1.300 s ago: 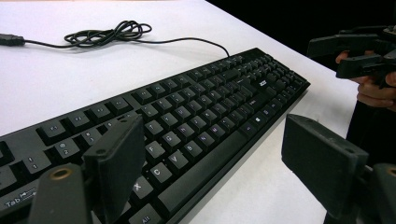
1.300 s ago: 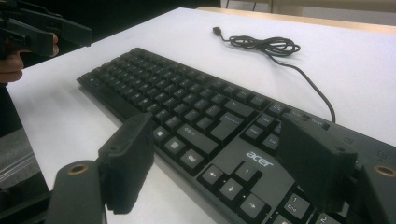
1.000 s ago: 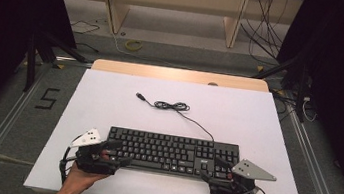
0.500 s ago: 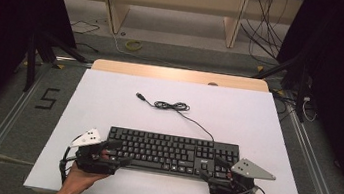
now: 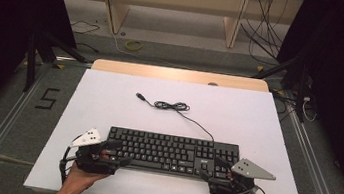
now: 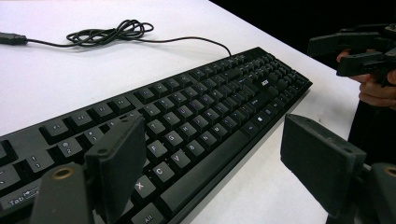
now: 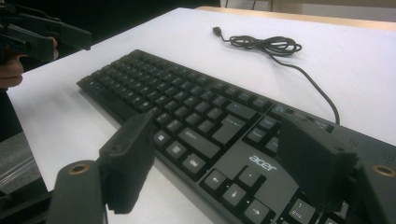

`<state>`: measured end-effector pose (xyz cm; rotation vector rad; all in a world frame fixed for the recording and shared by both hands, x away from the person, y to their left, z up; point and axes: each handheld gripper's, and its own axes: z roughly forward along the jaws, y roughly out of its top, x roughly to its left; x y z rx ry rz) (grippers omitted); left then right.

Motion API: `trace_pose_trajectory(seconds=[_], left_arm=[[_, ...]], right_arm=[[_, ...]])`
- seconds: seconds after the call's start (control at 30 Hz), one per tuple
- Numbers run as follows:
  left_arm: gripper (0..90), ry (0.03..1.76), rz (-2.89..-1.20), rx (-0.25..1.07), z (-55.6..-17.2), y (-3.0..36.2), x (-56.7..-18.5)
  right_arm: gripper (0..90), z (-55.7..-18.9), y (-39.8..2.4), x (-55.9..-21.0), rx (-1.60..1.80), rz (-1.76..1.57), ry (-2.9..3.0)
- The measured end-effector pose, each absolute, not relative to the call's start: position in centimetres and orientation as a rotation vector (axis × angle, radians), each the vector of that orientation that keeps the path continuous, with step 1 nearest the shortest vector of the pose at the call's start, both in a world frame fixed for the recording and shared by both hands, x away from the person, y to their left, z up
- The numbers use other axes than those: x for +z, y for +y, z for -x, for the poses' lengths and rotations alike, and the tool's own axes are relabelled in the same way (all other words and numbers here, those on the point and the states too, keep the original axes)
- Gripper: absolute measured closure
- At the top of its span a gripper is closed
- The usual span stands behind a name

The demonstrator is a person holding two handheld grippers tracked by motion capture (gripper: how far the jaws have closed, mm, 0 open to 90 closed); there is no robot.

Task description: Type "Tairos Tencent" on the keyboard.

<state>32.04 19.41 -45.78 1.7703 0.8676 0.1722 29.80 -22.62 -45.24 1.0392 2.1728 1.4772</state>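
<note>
Black Acer keyboard [image 5: 172, 152] is flanked at its near corners. Left gripper [image 5: 114, 152] and right gripper [image 5: 216, 167] are held spread (nothing pinched); coiled USB cable [image 5: 171, 106] lies beyond.

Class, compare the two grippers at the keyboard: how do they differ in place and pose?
The left gripper sits at the keyboard's letter end; the right gripper sits at its number-pad end. The left gripper straddles the front edge; the right gripper's jaws stand over the keys. Both are open, neither gripping.

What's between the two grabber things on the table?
The black keyboard lies between the left gripper and the right gripper, one at each end, as the high view shows.
</note>
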Motion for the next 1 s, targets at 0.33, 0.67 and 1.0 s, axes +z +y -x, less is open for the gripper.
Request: trace_pose_trajectory(seconds=[0.33,0.67,1.0], left_arm=[[26.5,0.902,-1.793,0.186,-32.3,19.9,-45.8],[33.9,0.995,-1.833,0.227,-32.7,20.9,-45.7],[45.2,1.064,-1.867,0.225,-33.0,21.8,-45.8]], right_arm=[[30.6,-30.8,-20.7,-45.0,1.462,-1.027,2.242],[32.8,-32.7,-16.8,-44.1,1.451,-0.952,2.344],[37.5,-34.4,-14.5,-43.5,1.430,-0.948,2.383]])
